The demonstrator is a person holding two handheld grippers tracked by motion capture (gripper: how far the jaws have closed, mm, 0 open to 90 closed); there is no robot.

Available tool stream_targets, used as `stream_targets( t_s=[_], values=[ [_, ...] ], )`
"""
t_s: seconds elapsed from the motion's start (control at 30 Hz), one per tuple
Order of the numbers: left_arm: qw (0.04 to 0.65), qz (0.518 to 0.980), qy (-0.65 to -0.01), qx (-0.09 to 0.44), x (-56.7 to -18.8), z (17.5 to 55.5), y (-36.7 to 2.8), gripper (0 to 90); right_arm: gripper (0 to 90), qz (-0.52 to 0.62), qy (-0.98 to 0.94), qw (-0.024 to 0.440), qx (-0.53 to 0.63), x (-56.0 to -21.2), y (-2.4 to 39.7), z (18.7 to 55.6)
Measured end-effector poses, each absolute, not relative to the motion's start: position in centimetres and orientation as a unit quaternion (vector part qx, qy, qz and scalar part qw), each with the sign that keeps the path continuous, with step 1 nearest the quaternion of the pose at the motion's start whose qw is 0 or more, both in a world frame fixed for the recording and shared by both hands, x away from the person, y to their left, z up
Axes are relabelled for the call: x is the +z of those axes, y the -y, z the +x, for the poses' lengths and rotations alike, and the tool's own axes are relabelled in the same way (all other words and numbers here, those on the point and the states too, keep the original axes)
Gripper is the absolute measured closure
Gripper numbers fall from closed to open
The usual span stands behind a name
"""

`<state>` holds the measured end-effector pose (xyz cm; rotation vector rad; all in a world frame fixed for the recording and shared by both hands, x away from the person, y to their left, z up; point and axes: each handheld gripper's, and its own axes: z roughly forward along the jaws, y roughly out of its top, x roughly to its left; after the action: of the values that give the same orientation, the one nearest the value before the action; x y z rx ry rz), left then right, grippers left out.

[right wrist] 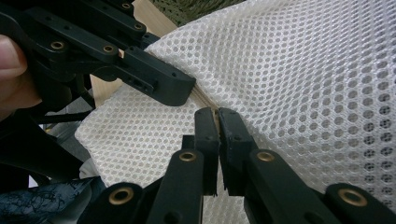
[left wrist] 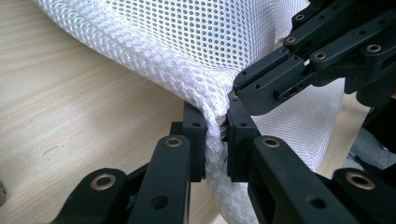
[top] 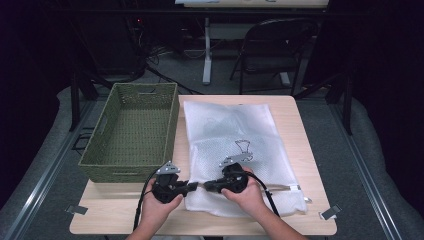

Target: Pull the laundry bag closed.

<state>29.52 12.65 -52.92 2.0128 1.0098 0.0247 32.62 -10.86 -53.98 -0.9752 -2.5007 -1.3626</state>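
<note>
White mesh bag (top: 235, 150) flat on table (top: 300, 150), centre-right of high view, beside green basket (top: 132, 132). Left gripper (left wrist: 216, 133) clamped on bunched near-left edge. Right gripper (right wrist: 218, 122) pinched tight on adjoining fabric. Soft, light, limp, snag-prone; best gripped at seam or corners.

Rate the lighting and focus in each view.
High view: tabletop evenly lit, surroundings dark, slightly soft overall. Left gripper view: white mesh bag bright, weave crisp, near tongs softer. Right gripper view: mesh sharp at centre, blurring towards the right edge; no glare.
</note>
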Motion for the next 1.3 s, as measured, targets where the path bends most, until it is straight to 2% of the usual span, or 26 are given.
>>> stream_targets(
  t_s=[0.4, 0.5, 0.77, 1.3],
  values=[
    [0.407, 0.815, -0.411, 0.037, -52.6, 29.1, -12.1, 82.2, 87.1, -0.332, 0.831, 0.067, -0.442, -54.0, 10.7, 32.6],
    [0.405, 0.812, -0.418, 0.048, -52.5, 29.0, -12.2, 82.5, 87.1, -0.336, 0.837, 0.049, -0.429, -54.2, 10.8, 32.6],
    [0.398, 0.814, -0.419, 0.059, -52.6, 29.1, -12.5, 82.5, 87.1, -0.346, 0.837, 0.050, -0.420, -54.4, 11.1, 32.8],
    [0.393, 0.812, -0.428, 0.057, -53.0, 29.1, -12.9, 82.4, 87.1, -0.367, 0.841, 0.030, -0.397, -55.0, 12.7, 32.5]
  ],
)
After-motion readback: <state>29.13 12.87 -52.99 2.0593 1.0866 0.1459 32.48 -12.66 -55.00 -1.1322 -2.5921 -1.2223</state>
